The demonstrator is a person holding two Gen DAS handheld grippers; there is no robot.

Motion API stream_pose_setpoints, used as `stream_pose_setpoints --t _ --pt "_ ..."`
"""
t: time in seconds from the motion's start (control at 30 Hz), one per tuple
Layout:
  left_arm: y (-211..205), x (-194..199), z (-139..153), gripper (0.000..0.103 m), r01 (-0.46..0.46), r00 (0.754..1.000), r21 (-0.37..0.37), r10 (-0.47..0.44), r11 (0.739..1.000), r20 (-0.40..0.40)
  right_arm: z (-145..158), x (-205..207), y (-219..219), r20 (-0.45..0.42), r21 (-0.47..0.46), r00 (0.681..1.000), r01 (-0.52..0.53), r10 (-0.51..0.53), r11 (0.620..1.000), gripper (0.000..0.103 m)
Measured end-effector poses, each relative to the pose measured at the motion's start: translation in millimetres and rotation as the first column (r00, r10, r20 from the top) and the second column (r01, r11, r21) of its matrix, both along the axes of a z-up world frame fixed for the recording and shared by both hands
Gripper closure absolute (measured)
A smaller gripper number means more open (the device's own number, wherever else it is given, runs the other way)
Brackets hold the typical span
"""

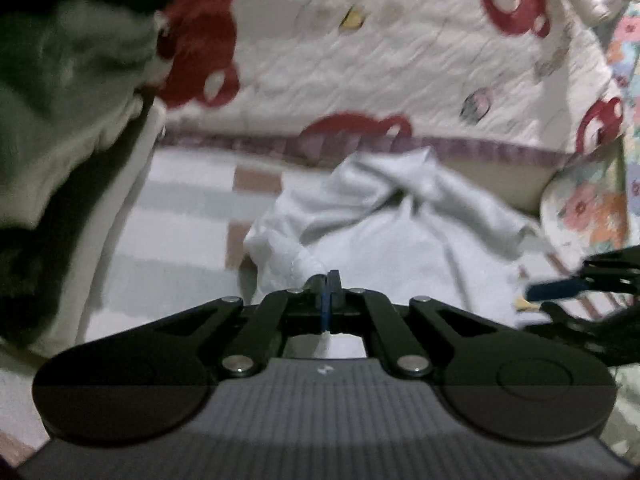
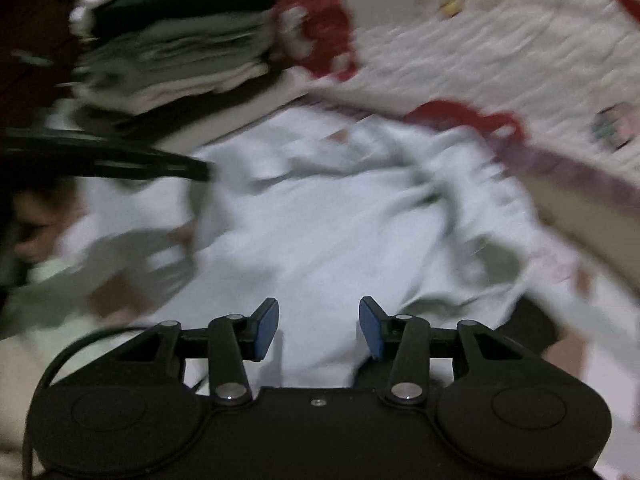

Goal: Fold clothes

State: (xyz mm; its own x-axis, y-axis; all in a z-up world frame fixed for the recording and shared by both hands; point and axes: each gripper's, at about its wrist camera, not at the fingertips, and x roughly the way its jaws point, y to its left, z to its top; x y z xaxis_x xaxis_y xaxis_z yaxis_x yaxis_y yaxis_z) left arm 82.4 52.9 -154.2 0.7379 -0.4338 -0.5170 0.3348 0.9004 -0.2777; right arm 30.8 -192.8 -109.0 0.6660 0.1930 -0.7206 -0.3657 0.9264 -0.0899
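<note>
The white garment [image 1: 384, 232] lies crumpled on the bed [image 1: 180, 216], on a checked sheet, its far edge near the sheet's purple border, below a quilt [image 1: 360, 52] with red bear prints. The left tool [image 1: 328, 280] has its jaws pressed together, pinching the garment's near edge. The right tool [image 2: 319, 326] hovers over the garment's near part, jaws spread and holding nothing; its tip [image 1: 560, 290] shows at the right edge of the left view. A stack [image 2: 176, 44] of folded clothes sits at the bed's far left. Bare sheet lies between stack and garment. A floral pillow [image 1: 588, 208] crowds the right edge.
</note>
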Motion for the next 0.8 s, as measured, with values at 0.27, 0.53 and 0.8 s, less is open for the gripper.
stream_pose_setpoints --t 0.27,0.53,0.8 --pt "19.2 -13.4 38.6 0.103 -0.008 0.997 -0.145 0.018 0.989 0.073 14.4 4.5 33.6 0.090 -0.060 0.992 -0.078 0.083 0.995 0.041" --pt "25.1 -25.5 65.4 0.103 0.029 0.991 -0.231 0.002 0.972 0.131 6.7 3.3 104.3 0.087 -0.105 0.965 -0.237 0.246 0.966 0.031" --pt "14.7 -37.7 78.4 0.103 0.023 0.976 -0.096 -0.002 0.995 0.217 9.9 39.0 40.9 -0.017 0.244 0.998 -0.049 0.055 0.968 0.102"
